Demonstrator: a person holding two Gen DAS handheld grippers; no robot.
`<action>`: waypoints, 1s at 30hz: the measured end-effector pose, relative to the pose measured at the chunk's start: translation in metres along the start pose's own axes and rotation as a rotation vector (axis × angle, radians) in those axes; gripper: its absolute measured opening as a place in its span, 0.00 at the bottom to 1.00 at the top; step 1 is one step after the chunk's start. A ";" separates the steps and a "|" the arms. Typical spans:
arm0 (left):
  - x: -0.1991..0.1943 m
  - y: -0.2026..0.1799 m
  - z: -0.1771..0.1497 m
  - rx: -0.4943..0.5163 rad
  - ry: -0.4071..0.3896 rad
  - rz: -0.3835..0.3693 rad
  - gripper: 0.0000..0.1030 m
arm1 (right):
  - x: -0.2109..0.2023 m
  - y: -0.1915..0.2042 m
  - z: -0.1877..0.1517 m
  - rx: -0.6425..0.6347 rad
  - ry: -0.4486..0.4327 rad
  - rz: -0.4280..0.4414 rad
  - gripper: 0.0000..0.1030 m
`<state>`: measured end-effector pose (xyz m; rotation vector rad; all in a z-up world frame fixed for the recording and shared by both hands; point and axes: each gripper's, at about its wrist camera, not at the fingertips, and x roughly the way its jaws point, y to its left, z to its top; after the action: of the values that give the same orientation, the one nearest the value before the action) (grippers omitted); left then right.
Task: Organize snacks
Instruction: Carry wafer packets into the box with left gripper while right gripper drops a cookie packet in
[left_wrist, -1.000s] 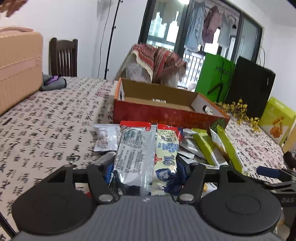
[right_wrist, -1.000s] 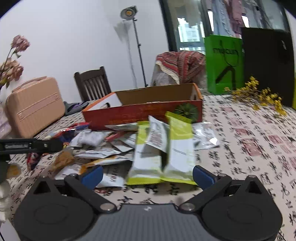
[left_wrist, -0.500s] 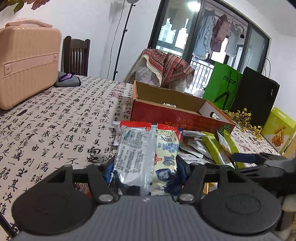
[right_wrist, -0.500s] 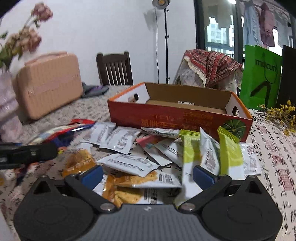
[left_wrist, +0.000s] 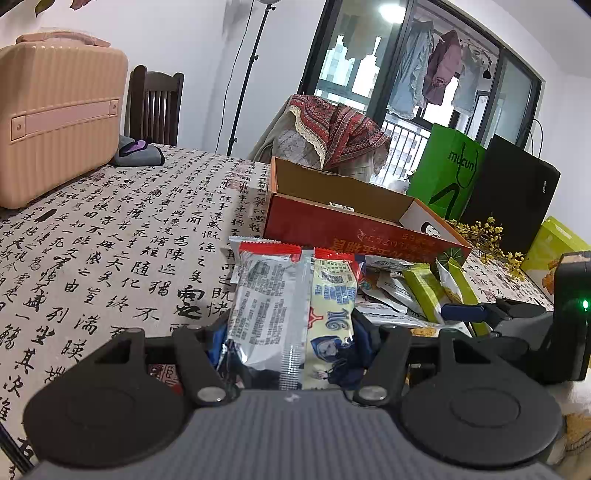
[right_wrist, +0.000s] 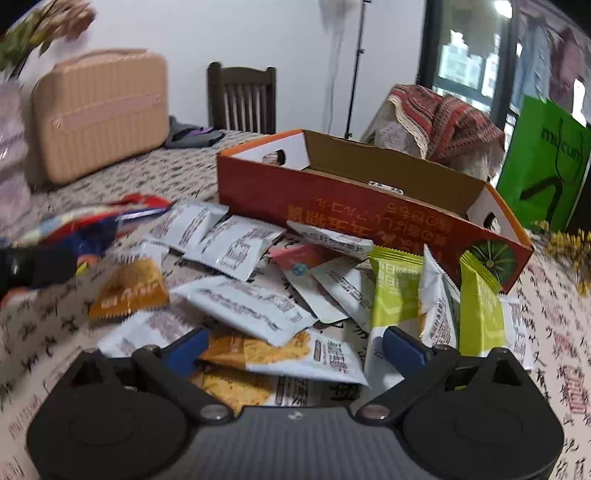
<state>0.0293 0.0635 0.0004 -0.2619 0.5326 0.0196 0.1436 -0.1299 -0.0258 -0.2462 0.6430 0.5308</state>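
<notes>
While the left gripper (left_wrist: 291, 339) clamps a pair of red-topped snack packets (left_wrist: 291, 306) side by side between its blue pads, the packets stand up ahead of it, above a tablecloth (left_wrist: 110, 258) printed with black calligraphy. Beyond them sits an open red cardboard box (left_wrist: 354, 229), its brown inside facing up. To the right, the right gripper (left_wrist: 461, 312) shows one blue finger reaching over a loose heap of snacks.

From the right wrist view, the right gripper (right_wrist: 291, 349) hovers low over that heap, its jaws spread wide and closing, pads not pressing on anything. An orange and white cracker packet (right_wrist: 284, 354) lies between the fingers. White sachets (right_wrist: 240, 302) and two lime green packets (right_wrist: 395, 295) are scattered in front of the box (right_wrist: 332, 199), the green ones leaning near its right corner. A beige hard case (right_wrist: 99, 110), a dark wooden chair (right_wrist: 242, 99) and a green paper bag (right_wrist: 543, 162) stand further back.
</notes>
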 end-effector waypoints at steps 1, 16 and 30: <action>0.000 0.000 0.000 -0.001 0.000 -0.001 0.62 | -0.002 0.001 0.000 -0.005 -0.002 0.002 0.91; -0.004 0.000 0.001 -0.004 -0.010 0.002 0.62 | -0.028 -0.007 -0.008 0.029 -0.075 0.061 0.71; -0.012 -0.020 0.021 0.044 -0.063 -0.018 0.62 | -0.075 -0.022 -0.002 0.046 -0.199 0.039 0.71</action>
<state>0.0309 0.0500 0.0290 -0.2227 0.4677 -0.0011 0.1036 -0.1787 0.0210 -0.1354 0.4665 0.5698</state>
